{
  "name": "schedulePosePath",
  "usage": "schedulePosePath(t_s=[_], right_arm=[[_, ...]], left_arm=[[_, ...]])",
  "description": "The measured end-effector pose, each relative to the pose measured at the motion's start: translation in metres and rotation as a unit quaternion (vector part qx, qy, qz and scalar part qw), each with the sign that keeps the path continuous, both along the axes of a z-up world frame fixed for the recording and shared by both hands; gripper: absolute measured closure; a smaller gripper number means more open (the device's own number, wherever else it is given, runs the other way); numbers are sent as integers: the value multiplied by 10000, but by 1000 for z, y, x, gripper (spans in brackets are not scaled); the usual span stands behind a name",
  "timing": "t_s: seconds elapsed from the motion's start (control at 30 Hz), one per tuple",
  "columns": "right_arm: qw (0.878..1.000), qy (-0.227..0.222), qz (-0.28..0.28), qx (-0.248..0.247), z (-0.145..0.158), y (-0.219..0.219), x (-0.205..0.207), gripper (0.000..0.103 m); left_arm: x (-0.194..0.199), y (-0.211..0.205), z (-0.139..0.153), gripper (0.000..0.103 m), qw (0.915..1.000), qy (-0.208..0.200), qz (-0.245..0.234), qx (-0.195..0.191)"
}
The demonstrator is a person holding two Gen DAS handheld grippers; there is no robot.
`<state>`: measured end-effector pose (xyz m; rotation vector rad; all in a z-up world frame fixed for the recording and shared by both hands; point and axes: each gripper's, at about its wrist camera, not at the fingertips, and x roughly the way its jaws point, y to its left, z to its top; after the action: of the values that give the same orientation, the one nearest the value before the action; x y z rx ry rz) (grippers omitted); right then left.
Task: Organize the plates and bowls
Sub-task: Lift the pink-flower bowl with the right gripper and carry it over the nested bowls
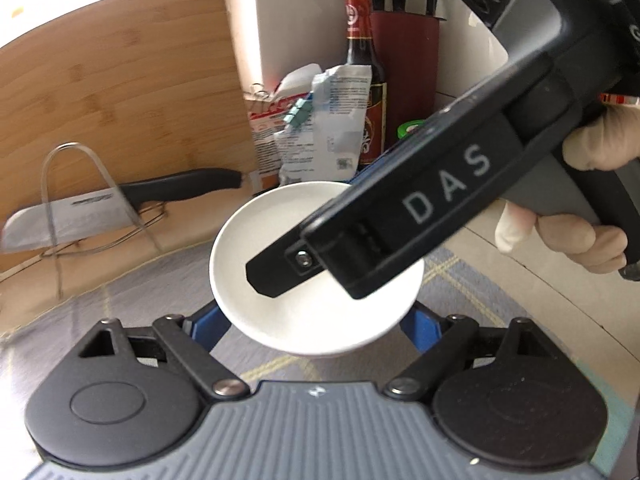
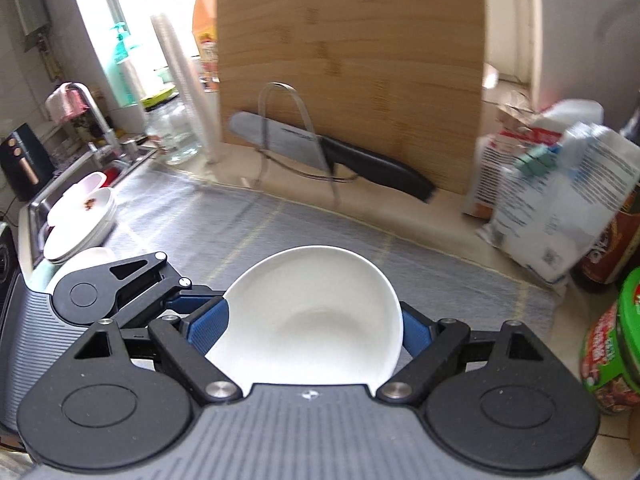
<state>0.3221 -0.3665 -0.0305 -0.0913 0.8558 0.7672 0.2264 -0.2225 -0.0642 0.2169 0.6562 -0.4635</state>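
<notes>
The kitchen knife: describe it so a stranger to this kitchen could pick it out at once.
Find the big bamboo cutting board standing upright at the back of the counter. At its foot a thin wire rack holds the kitchen knife lying on its side, the blade passing through the wire loop. Its broad grey blade and black handle set it apart from the packets and bottles to the right.

Open mat (image 2: 248, 232) ahead; knife rack (image 2: 296, 140) and packets (image 2: 560, 192) block beyond.
</notes>
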Motion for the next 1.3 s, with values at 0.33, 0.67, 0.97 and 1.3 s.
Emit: schedulePosePath(t_s=[0.33,0.67,0.97,1.3], right_arm=[[9989,-27,436,161,22,51,-40,11],[9942,-62,1036,269,36,111,-71,11],[9878,-112,1525,289,43,163,-80,11],[9826,-11,1844,200,37,210,-82,11]], left_arm=[[-45,53,24,13,9991,147,396,61],[-83,105,41,13,9955,178,902,240],[-100,146,47,13,9894,191,1422,240],[-107,180,44,13,9829,312,1803,225]])
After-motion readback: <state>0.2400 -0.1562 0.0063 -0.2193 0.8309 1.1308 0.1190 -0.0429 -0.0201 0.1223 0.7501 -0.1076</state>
